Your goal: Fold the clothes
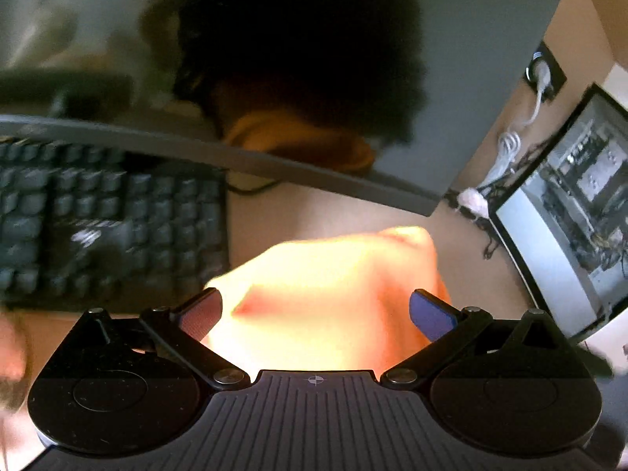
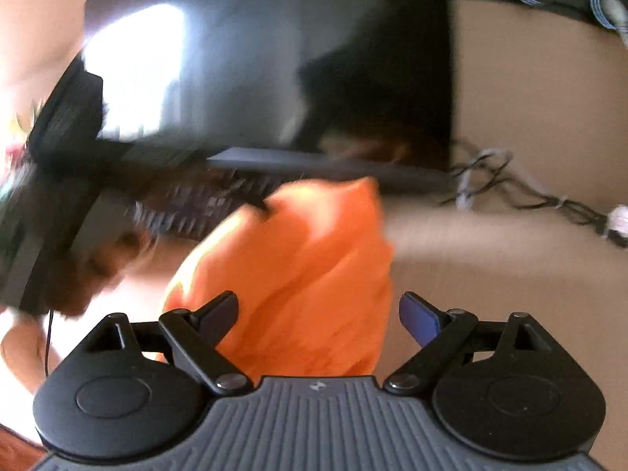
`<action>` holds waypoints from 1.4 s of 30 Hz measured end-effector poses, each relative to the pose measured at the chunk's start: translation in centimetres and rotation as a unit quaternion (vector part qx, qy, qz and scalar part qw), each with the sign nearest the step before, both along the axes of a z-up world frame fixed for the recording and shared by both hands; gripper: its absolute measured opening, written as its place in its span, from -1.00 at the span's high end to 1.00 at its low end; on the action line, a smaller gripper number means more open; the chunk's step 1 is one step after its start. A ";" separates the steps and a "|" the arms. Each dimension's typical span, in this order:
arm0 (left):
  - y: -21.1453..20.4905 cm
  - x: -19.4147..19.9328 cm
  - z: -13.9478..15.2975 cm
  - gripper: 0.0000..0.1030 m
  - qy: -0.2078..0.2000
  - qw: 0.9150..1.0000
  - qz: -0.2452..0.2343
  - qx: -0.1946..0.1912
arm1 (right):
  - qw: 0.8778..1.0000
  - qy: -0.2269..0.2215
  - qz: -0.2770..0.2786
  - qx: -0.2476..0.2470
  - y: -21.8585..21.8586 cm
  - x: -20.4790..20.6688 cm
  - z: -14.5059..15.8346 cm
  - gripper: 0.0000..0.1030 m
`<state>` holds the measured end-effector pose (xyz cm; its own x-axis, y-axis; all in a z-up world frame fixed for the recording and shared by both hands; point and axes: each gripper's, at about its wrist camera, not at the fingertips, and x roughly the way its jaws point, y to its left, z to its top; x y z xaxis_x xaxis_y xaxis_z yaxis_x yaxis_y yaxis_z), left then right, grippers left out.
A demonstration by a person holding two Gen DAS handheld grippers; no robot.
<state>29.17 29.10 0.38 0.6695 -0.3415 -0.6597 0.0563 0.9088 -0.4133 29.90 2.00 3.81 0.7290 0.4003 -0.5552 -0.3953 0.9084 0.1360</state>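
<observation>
Orange garment sits bunched on the tan desk, just ahead of both grippers, near the keyboard and dark monitor; looks light, soft, limp, so best taken at an edge or corner, not the middle lump. Left gripper and right gripper both spread wide, holding nothing. Motion blur and overexposure in the left view hide hems, sleeves and garment type; cables far right.

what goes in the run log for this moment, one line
phase: pre-grasp | left gripper: open, over orange cloth | right gripper: open, over cloth | nearby: keyboard, monitor
</observation>
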 end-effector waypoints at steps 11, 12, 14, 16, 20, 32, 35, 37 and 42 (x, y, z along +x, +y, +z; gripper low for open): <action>-0.4 -5.1 -0.7 -1.00 0.015 1.000 0.015 0.016 | 0.989 0.035 -0.034 -0.140 4.5 5.8 -6.8 -0.72; -0.6 -5.4 -0.5 -1.00 0.012 1.000 0.014 0.019 | 0.989 0.032 -0.029 -0.140 5.1 6.3 -6.7 -0.72; -1.0 -5.8 -0.4 -1.00 0.007 1.000 0.012 0.022 | 0.988 0.021 -0.017 -0.151 6.2 7.0 -6.8 -0.73; -1.5 -5.9 -0.5 -1.00 0.004 1.000 0.008 0.023 | 0.988 0.027 -0.013 -0.148 5.7 7.2 -6.7 -0.73; -3.1 -5.6 -1.6 -1.00 0.012 0.999 -0.003 0.051 | 0.992 0.049 -0.024 -0.112 2.8 6.6 -4.8 -0.74; -6.4 -5.6 -3.2 -1.00 0.017 0.986 -0.046 0.158 | 0.986 0.005 -0.092 -0.140 6.4 10.7 -3.2 -0.74; -5.9 -6.1 -2.8 -1.00 0.015 0.988 -0.045 0.148 | 0.985 0.031 -0.106 -0.133 6.0 12.0 -5.6 -0.92; -5.3 -6.3 -2.6 -1.00 0.019 0.989 -0.042 0.138 | 0.986 0.028 -0.104 -0.130 5.6 12.0 -5.2 -0.92; -4.3 -6.5 -2.4 -1.00 0.024 0.991 -0.041 0.123 | 0.988 -0.023 -0.074 -0.133 5.0 8.0 -1.9 -0.92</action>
<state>22.66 24.81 -2.00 0.6125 -0.2188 -0.7596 0.1205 0.9755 -0.1839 37.89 7.02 1.89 0.7953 0.1317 -0.5917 -0.2562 0.9577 -0.1312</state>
